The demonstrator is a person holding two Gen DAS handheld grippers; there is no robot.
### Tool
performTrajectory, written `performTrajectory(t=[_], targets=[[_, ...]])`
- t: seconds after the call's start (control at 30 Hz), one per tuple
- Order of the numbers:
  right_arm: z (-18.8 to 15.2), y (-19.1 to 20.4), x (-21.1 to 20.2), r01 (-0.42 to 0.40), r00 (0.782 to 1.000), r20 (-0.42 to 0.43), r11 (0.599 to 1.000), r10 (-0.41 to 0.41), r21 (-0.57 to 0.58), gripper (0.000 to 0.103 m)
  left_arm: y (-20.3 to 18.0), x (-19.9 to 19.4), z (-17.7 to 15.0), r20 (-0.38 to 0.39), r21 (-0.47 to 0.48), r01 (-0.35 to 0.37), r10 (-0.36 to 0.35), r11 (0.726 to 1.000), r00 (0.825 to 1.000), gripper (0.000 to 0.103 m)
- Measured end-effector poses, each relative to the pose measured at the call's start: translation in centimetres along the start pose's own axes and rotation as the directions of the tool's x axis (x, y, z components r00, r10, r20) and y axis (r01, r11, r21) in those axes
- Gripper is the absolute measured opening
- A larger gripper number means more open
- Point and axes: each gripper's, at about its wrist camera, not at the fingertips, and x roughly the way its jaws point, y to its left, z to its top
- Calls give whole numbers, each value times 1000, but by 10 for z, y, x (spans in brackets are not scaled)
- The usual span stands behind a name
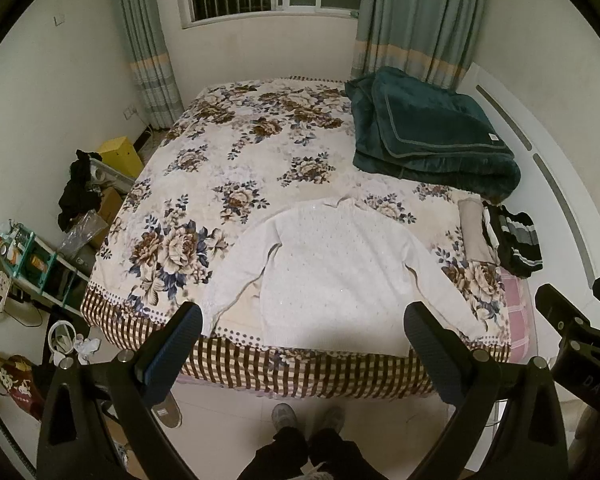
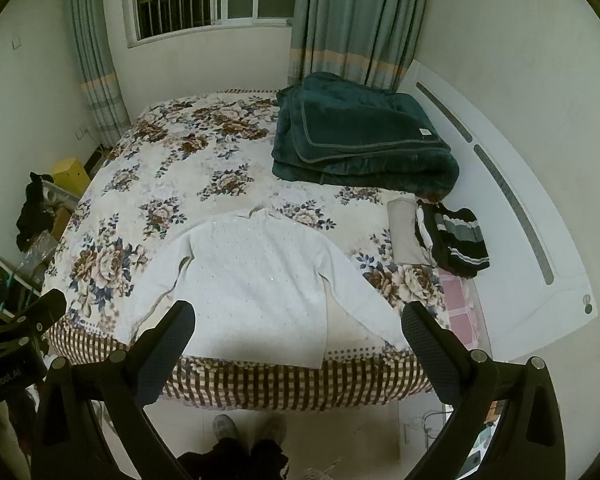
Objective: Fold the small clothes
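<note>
A small white knit sweater (image 1: 332,272) (image 2: 256,280) lies flat on the flowered bed cover, hem toward the near edge, both sleeves spread down and outward. My left gripper (image 1: 304,320) hangs above the near edge of the bed, jaws wide open and empty, the sweater's hem between the fingertips in the view but well below them. My right gripper (image 2: 300,322) is held the same way, open and empty, above the hem. A folded beige garment (image 1: 474,232) (image 2: 406,236) and a black striped garment (image 1: 516,240) (image 2: 454,240) lie at the bed's right side.
A folded dark green blanket (image 1: 428,128) (image 2: 360,136) sits at the far right of the bed (image 1: 220,152). A white headboard (image 2: 512,240) runs along the right. Shelves, boxes and dark clothes crowd the floor at left (image 1: 80,200). A person's shoes (image 1: 284,416) stand at the bed's foot.
</note>
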Motion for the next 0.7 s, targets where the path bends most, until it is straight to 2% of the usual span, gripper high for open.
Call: performTrajectory(t=[0.7], targets=[[-3,-1,-2,1,1000,10,1000,-1,2,103,-3,-2,6,8,-2,5,-5,1000,1000,103]])
